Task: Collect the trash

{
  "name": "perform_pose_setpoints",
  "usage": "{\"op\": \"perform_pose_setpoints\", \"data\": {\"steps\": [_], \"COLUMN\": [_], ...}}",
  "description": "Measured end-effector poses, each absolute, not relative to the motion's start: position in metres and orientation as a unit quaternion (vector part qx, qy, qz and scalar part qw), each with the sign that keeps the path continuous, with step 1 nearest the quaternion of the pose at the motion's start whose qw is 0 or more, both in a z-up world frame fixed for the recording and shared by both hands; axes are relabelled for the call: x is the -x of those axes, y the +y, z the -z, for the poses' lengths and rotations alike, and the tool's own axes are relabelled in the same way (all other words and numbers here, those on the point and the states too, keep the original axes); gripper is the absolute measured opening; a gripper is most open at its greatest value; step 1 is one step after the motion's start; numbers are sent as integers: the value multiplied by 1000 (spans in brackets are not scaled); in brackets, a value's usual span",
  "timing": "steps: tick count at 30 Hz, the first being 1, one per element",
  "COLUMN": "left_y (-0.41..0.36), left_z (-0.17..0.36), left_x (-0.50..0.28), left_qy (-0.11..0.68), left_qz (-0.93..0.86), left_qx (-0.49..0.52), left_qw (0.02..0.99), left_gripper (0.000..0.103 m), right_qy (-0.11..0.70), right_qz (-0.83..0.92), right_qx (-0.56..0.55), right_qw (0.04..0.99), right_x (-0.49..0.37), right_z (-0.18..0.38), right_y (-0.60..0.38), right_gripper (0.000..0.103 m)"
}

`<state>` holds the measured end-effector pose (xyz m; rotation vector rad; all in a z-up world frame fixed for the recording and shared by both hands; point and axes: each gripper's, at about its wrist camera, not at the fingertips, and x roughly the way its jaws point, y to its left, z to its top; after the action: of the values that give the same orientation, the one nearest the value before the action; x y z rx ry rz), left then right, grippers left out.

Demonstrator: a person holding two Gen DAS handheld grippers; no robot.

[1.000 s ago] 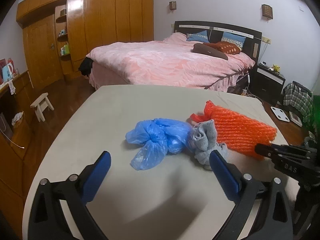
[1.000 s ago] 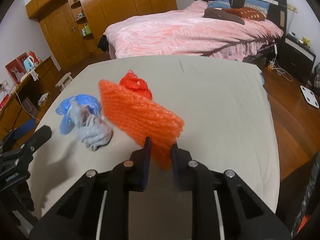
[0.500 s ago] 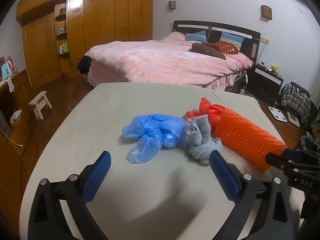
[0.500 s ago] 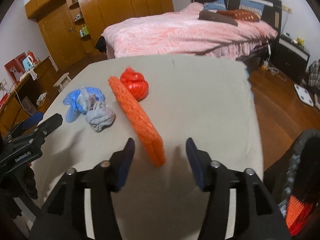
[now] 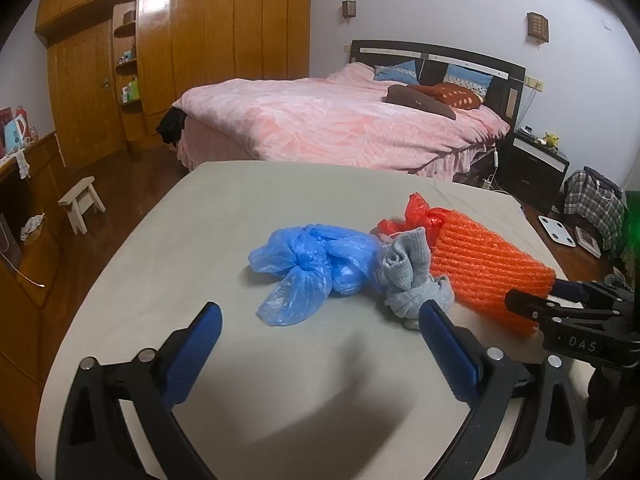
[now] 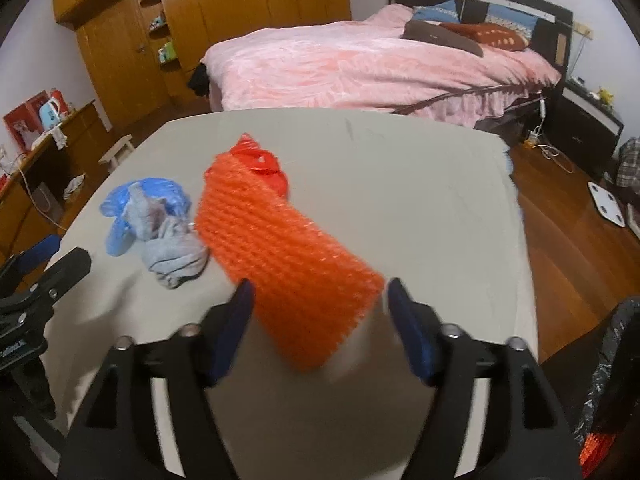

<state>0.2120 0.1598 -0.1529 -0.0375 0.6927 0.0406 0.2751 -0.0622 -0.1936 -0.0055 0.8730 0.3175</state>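
While my right gripper [image 6: 320, 300] sits spread around the orange foam net [image 6: 280, 248] (not clamping), left gripper [image 5: 320, 320] gapes too. Blue bag [image 5: 308, 264] touches grey sock [image 5: 412, 276] on table [image 5: 224, 208].

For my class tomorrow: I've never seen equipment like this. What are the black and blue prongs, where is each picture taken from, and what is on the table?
There is no robot here. A person holds a two-finger gripper in each hand, each carrying a forward-looking camera. One picture looks along the left gripper, the other along the right gripper. Both have their jaws open and hold nothing. On the beige table lie an orange ribbed bubble-wrap sheet, a crumpled red plastic bag, a blue plastic bag and a grey cloth. The orange sheet sits between the right jaws.
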Motion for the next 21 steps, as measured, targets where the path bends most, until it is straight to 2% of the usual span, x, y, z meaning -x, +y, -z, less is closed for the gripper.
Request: {"op": "perform_pose_setpoints", "data": {"steps": [4,9,10,11,12,14,16,17,21], "left_y": [163,164,164,163,164,163,162,161,156], "left_z": [155,157,157,157,157,157,157,157,156], "left_x": [-212,-213,-213,-213,-213,-213,-214,-215,-215], "left_qy": [341,343,342,342,343,342,343,343,342], "left_qz": [-23,-25,-25,-24,-24,-23,-21,-20,-10], "left_qx": [22,24,24,23,24,24,25,25,27], "left_qw": [939,939,939,939,939,939,939,939,939], "left_gripper": [97,97,96,96,96,96,96,96,95], "right_qy": [399,405,411,415,423,436,440,441,439], "right_qz": [-158,-171,-175,-179,-183,-189,-197,-201,-209], "right_qx": [16,18,16,14,12,1,-9,-13,-22], "right_qw": [903,898,895,892,888,880,876,875,874], "right_x": [-273,-285,-287,-289,-290,-291,-290,-289,-279], "right_z": [188,191,193,194,197,201,202,202,198], "right_y": [-62,-58,-57,-56,-55,-54,-54,-53,-53], "right_gripper": [86,85,79,67,62,44,31,21,13]}}
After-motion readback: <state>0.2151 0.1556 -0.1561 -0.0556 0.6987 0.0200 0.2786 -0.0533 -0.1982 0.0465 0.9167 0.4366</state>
